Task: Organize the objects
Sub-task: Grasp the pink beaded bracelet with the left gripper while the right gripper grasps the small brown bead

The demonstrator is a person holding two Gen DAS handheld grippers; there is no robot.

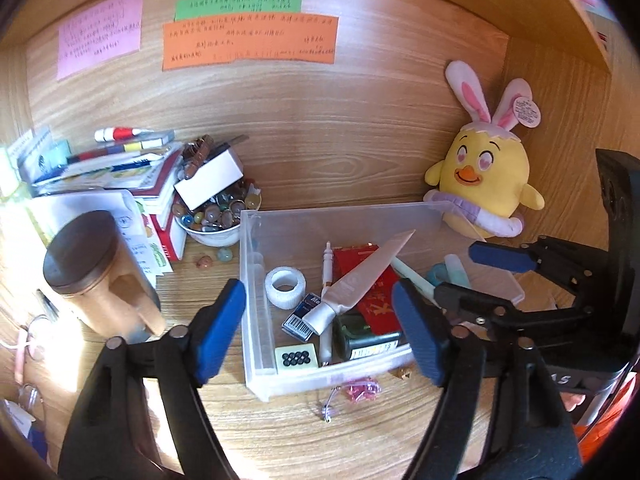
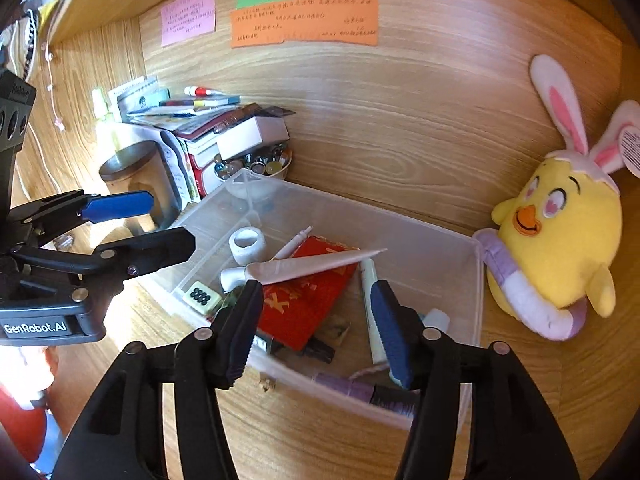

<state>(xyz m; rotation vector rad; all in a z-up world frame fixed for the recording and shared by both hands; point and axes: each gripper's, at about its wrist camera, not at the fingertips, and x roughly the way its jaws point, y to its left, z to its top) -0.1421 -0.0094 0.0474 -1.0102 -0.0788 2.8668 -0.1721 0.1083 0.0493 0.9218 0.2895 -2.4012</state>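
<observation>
A clear plastic bin [image 1: 344, 216] [image 2: 360, 208] sits on the wooden desk. It holds a white tube [image 1: 360, 284] [image 2: 304, 266] lying across a red packet [image 1: 376, 296] [image 2: 304, 304], a white tape roll [image 1: 285, 286], a cream die [image 1: 296, 357], a dark green bottle [image 1: 360, 338] and pens. My left gripper [image 1: 320, 332] [image 2: 160, 224] is open, one finger outside the bin's left wall and the other over its near right part. My right gripper [image 2: 316, 324] [image 1: 476, 276] is open above the bin's near wall, gripping nothing.
A yellow plush chick [image 1: 484, 176] leans in the right corner. A lidded tan mug [image 1: 92, 272], a book stack [image 1: 120, 168] and a bowl of marbles [image 1: 216, 220] crowd the left. A pink trinket [image 1: 362, 386] lies before the bin. Sticky notes [image 1: 248, 42] are on the back panel.
</observation>
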